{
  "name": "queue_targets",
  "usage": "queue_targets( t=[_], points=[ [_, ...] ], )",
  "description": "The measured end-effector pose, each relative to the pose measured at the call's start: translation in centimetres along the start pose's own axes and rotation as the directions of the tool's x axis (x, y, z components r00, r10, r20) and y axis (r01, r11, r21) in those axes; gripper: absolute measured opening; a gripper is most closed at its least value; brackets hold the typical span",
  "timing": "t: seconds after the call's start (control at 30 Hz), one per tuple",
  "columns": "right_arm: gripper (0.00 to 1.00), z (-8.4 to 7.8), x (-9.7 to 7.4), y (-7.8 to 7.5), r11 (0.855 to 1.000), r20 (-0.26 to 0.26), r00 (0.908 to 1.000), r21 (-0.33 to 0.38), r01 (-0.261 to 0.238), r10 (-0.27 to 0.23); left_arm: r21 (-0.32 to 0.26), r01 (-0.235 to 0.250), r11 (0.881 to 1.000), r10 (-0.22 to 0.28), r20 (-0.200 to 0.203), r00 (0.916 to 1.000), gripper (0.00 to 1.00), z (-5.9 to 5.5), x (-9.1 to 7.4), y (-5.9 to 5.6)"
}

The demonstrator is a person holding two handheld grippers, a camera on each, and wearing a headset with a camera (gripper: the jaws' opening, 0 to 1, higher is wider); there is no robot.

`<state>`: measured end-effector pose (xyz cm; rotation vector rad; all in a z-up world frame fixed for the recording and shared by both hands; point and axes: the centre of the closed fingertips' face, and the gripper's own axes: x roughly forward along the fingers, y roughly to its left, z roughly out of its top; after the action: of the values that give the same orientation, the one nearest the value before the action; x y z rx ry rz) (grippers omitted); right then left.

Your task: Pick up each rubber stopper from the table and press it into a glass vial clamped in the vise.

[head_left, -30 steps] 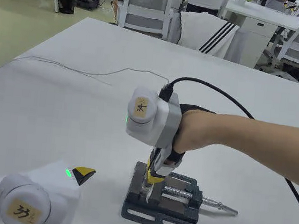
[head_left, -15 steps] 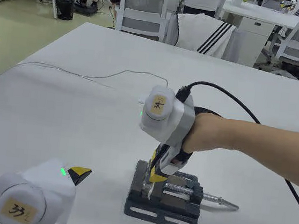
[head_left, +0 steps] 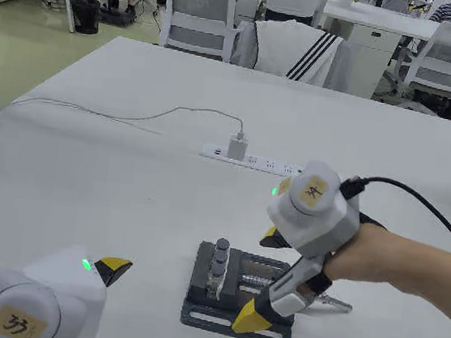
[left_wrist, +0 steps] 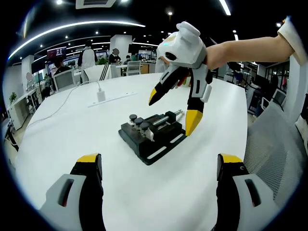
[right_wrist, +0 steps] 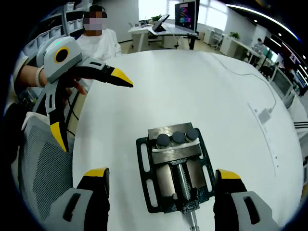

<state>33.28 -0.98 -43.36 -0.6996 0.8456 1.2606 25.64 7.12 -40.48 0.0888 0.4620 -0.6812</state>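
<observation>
Nearest the viewer, the left tool (left_wrist: 159, 160) was held low over the white surface (head_left: 85, 186), its yellow-tipped jaws spread wide with nothing between them. Just beyond it stood the black vise (right_wrist: 166, 190), flat on the surface, its screw pointing toward the right tool. Three glass vials (head_left: 220, 260) stood upright in a row, clamped in the vise, each topped by a dark rubber stopper (right_wrist: 163, 140). The right tool (left_wrist: 172, 113) hung over the screw end of the vise, jaws likewise spread and empty, apart from the vials. Farther back, a white power strip (head_left: 252, 161) lay on the surface with a white plug (head_left: 237, 147) and a thin cable (head_left: 134, 116) trailing left. Beyond the surface's edge stood office chairs, one draped with a striped garment (head_left: 292, 50).
</observation>
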Motion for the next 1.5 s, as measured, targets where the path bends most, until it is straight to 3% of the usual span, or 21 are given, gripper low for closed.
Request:
queue_targets(
  t=[0.1, 0.2, 0.4, 0.47, 0.5, 0.67, 0.73, 0.8, 0.83, 0.87, 0.9, 1.0, 1.17, 1.37, 1.5],
  points=[
    [0.99, -1.0, -0.8, -0.1, 0.998, 0.045, 0.9985, 0.054, 0.027, -0.029, 0.005, 0.001, 1.0, -0.001, -0.003, 1.0, 0.99, 0.0, -0.1, 0.1],
    [0.99, -2.5, -1.8, 0.2, 0.993, 0.069, 0.9964, 0.114, 0.041, -0.049, 0.003, -0.001, 1.0, 0.001, -0.006, 1.0, 0.99, 0.0, -0.2, 0.3],
    [0.99, -5.7, -3.7, 1.6, 0.962, 0.155, 0.9802, 0.262, 0.079, -0.123, 0.003, 0.001, 1.0, -0.001, -0.01, 1.0, 0.99, 0.2, -0.5, 0.3],
    [0.99, -6.7, -4.1, 2.3, 0.957, 0.178, 0.9752, 0.279, 0.078, -0.131, 0.011, 0.005, 1.0, -0.004, -0.015, 0.9999, 0.99, 0.1, -0.6, 0.2],
    [0.99, -7.1, -4.4, 2.5, 0.947, 0.212, 0.963, 0.307, 0.096, -0.166, 0.011, 0.006, 1.0, -0.006, -0.017, 0.9998, 0.99, 0.1, -0.6, 0.2],
    [0.99, -10.3, -5.4, 3.7, 0.893, 0.264, 0.93, 0.432, 0.124, -0.256, 0.012, 0.01, 1.0, -0.01, -0.016, 0.9998, 0.99, 0.4, -0.7, -0.1],
    [0.99, -11.6, -5.7, 4.2, 0.872, 0.26, 0.9253, 0.472, 0.128, -0.276, 0.014, 0.01, 1.0, -0.01, -0.017, 0.9998, 0.99, 0.4, -0.7, -0.2],
    [0.99, -12.5, -5.8, 4.6, 0.866, 0.254, 0.9243, 0.483, 0.134, -0.285, 0.013, 0.01, 1.0, -0.01, -0.017, 0.9998, 0.99, 0.5, -0.7, -0.2],
    [0.99, -12.9, -6.0, 4.7, 0.861, 0.256, 0.9188, 0.488, 0.146, -0.301, 0.014, 0.009, 1.0, -0.009, -0.017, 0.9998, 0.99, 0.5, -0.7, -0.2],
    [0.99, -13.0, -6.2, 4.8, 0.858, 0.262, 0.9147, 0.492, 0.148, -0.308, 0.015, 0.007, 1.0, -0.006, -0.017, 0.9998, 0.99, 0.6, -0.7, -0.2],
    [0.99, -12.9, -6.6, 4.9, 0.847, 0.28, 0.9031, 0.511, 0.147, -0.326, 0.015, 0.004, 1.0, -0.004, -0.014, 0.9999, 0.99, 0.7, -0.7, -0.2],
    [0.99, -12.7, -7.3, 5.0, 0.835, 0.312, 0.8812, 0.53, 0.149, -0.356, 0.013, -0.001, 1.0, 0.001, -0.009, 1.0, 0.99, 0.8, -0.8, -0.1],
    [0.99, -12.8, -7.5, 5.9, 0.836, 0.315, 0.8752, 0.525, 0.161, -0.367, 0.002, -0.012, 1.0, 0.012, -0.003, 0.9999, 0.99, 0.8, -0.8, 0.1],
    [0.99, -12.5, -7.4, 6.7, 0.828, 0.326, 0.8682, 0.539, 0.154, -0.374, -0.013, -0.024, 1.0, 0.024, 0.004, 0.9997, 0.99, 0.8, -1.2, 0.4],
    [0.99, -11.5, -7.4, 6.8, 0.832, 0.35, 0.8566, 0.533, 0.15, -0.379, -0.034, -0.04, 0.999, 0.04, 0.007, 0.9992, 0.99, 0.7, -1.7, 0.7]
  ],
)
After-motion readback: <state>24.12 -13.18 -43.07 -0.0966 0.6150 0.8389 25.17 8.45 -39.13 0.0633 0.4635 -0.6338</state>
